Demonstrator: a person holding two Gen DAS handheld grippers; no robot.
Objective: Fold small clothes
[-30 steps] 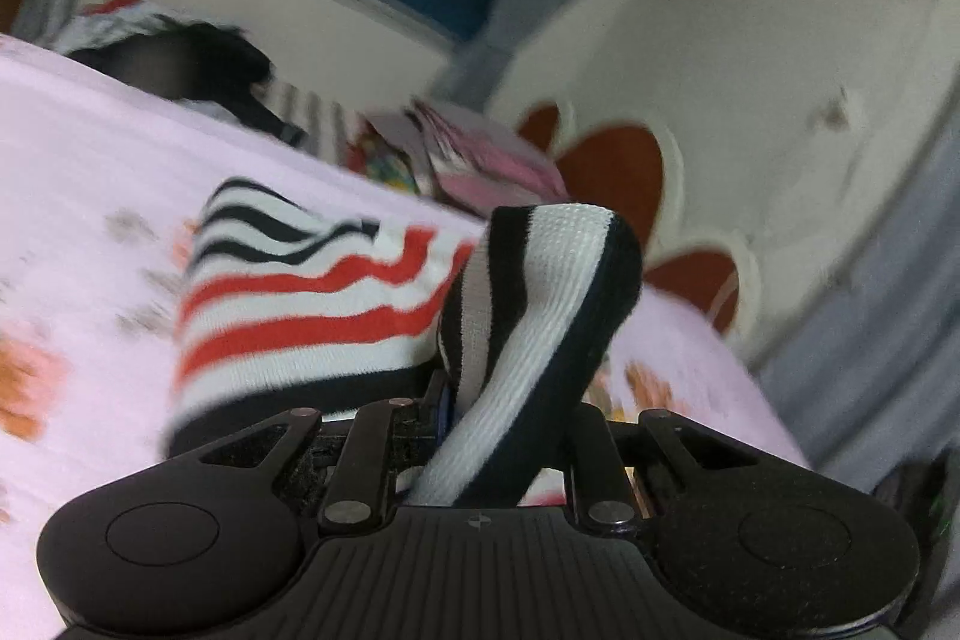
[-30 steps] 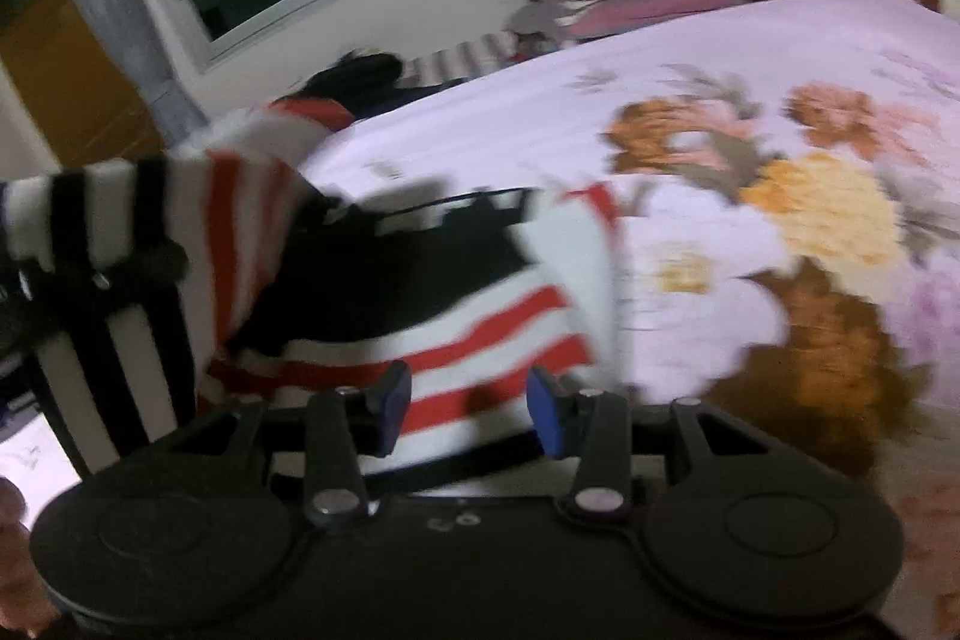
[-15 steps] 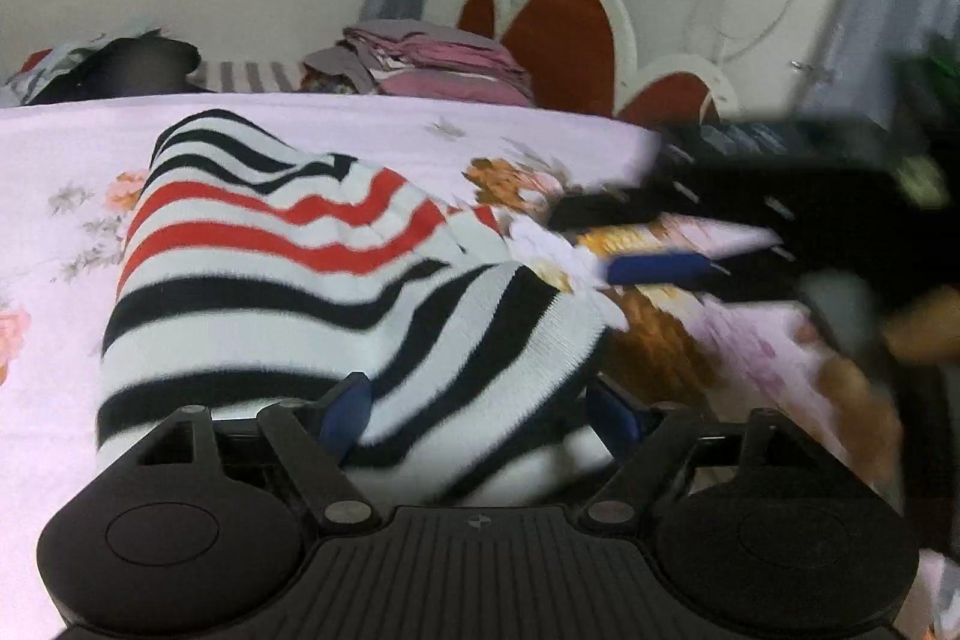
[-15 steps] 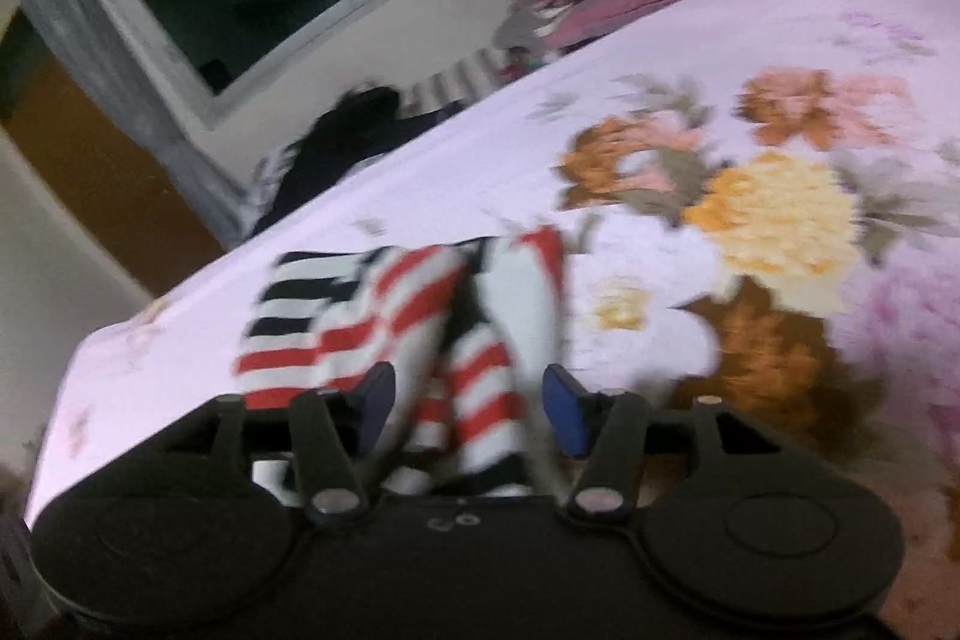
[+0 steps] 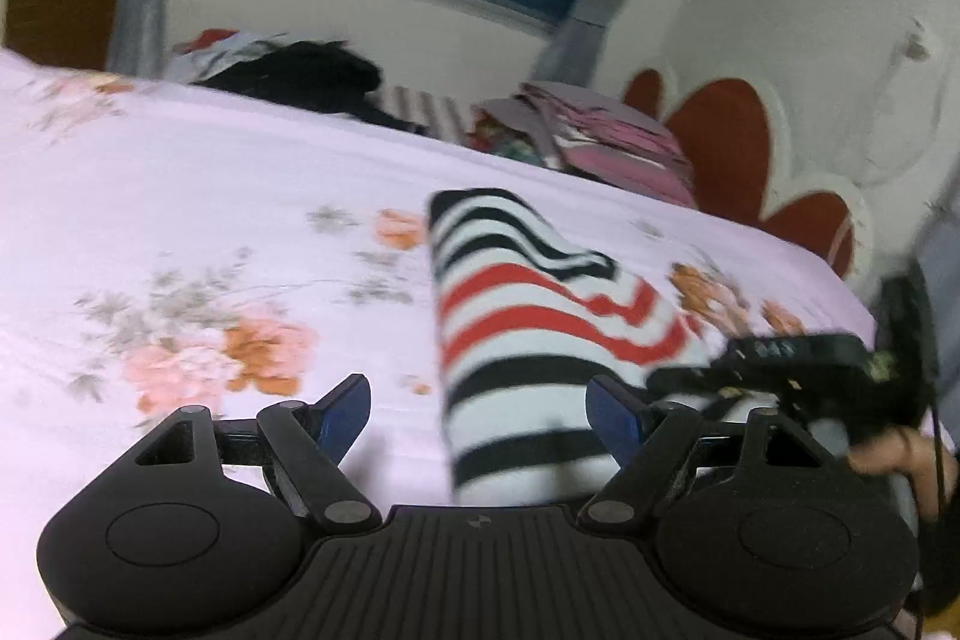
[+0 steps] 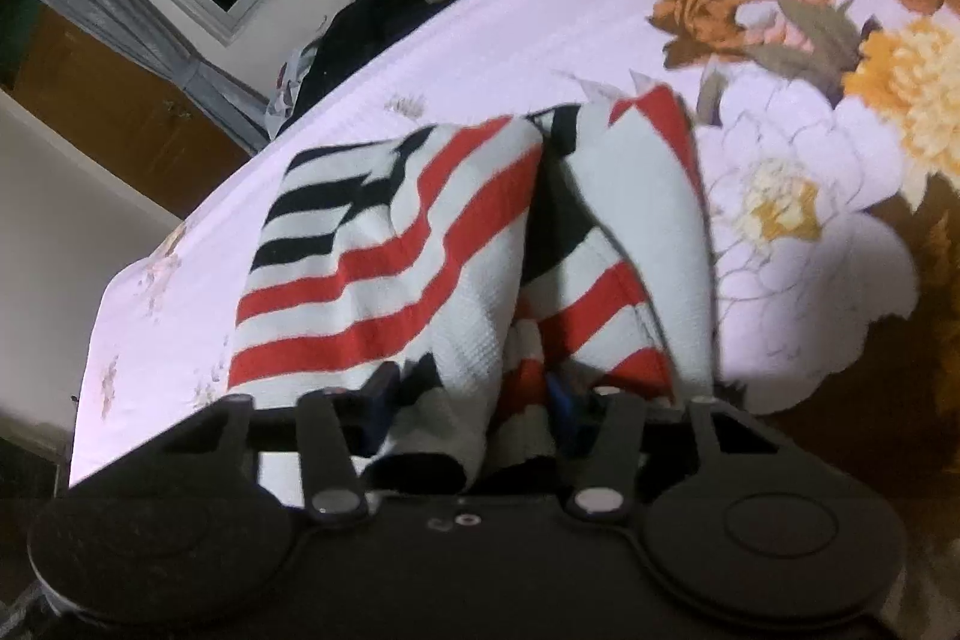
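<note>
The left gripper [image 5: 477,415] is spread wide and empty, while the right gripper [image 6: 468,394] has just been clenched onto bunched folds of the striped garment [image 6: 390,244], lying at twelve o'clock on the floral bedsheet [image 6: 540,16]. A pull from one side alone could drag the layers apart.
</note>
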